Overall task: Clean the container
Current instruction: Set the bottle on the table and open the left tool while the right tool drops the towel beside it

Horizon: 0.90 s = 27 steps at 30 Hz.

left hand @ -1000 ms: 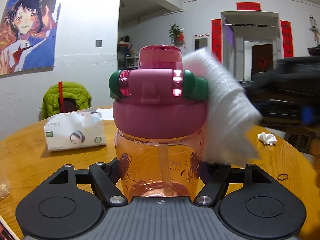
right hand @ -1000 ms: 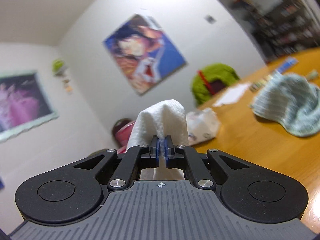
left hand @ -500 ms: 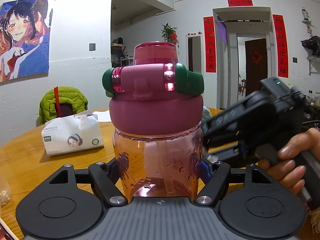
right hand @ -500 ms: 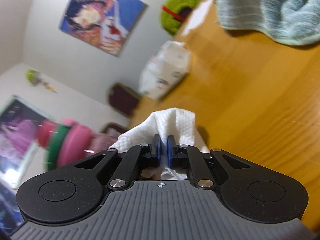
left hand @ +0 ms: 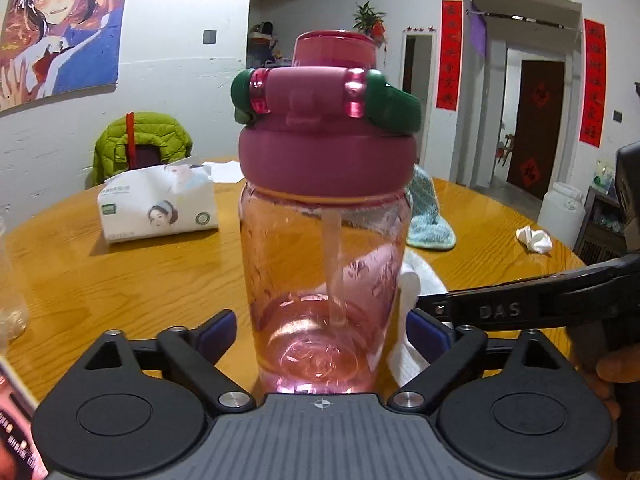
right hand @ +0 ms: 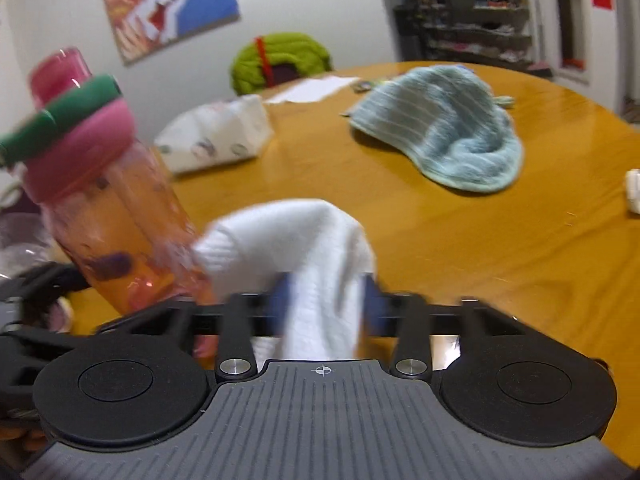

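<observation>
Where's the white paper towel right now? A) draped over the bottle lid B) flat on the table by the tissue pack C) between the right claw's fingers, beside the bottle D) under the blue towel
C: the paper towel sits between the right claw fingers, beside the pink bottle.

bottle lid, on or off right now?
On. The pink lid sits seated on the bottle, its flip cap down and green handle folded against it. Whether it is screwed tight cannot be told.

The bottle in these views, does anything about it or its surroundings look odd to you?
The bottle stands between the left jaws with gaps on both sides, ungripped. The right jaws are parted, so the tissue only drapes loosely. A crumpled wad lies on the table.
</observation>
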Each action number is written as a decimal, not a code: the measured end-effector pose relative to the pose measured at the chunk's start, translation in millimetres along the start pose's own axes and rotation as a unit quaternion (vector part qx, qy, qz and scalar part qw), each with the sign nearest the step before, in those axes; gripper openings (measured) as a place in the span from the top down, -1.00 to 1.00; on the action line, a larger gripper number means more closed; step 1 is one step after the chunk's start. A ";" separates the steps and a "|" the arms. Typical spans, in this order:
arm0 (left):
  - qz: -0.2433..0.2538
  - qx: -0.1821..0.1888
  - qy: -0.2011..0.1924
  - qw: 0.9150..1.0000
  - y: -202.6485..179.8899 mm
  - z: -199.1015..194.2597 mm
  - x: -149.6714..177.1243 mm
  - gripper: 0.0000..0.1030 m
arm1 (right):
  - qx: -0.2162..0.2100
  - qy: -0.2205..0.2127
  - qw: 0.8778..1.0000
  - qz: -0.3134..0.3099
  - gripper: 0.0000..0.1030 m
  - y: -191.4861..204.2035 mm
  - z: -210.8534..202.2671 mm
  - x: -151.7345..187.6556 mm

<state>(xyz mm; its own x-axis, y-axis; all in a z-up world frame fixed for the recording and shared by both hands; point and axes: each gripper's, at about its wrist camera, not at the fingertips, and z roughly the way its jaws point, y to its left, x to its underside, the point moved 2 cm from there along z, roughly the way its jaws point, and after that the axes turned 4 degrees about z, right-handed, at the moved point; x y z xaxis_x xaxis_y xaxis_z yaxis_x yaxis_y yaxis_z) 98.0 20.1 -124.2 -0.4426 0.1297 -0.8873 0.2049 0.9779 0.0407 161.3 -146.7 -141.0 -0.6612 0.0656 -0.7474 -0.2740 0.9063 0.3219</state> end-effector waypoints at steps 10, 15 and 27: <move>-0.063 -0.026 0.036 0.997 7.9 -32.5 18.4 -0.98 | -0.041 -0.105 0.992 0.049 -0.99 5.2 -60.9 6.8; -0.082 -0.043 0.018 0.996 5.7 -48.2 23.5 -0.98 | -0.052 -0.119 0.991 0.045 -0.99 17.1 -82.0 14.0; -0.076 -0.057 0.001 0.995 -12.1 -101.4 15.8 -0.98 | 0.001 -0.192 0.981 -0.026 -1.00 56.6 -147.6 41.4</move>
<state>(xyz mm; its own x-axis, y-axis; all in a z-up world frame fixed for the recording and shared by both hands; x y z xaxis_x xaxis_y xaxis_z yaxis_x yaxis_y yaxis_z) 0.0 26.9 -92.0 -0.4627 -0.0210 -0.8863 0.0350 0.9985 -0.0420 15.3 -154.3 -68.0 -0.3352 0.1710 -0.9265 -0.2979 0.9137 0.2764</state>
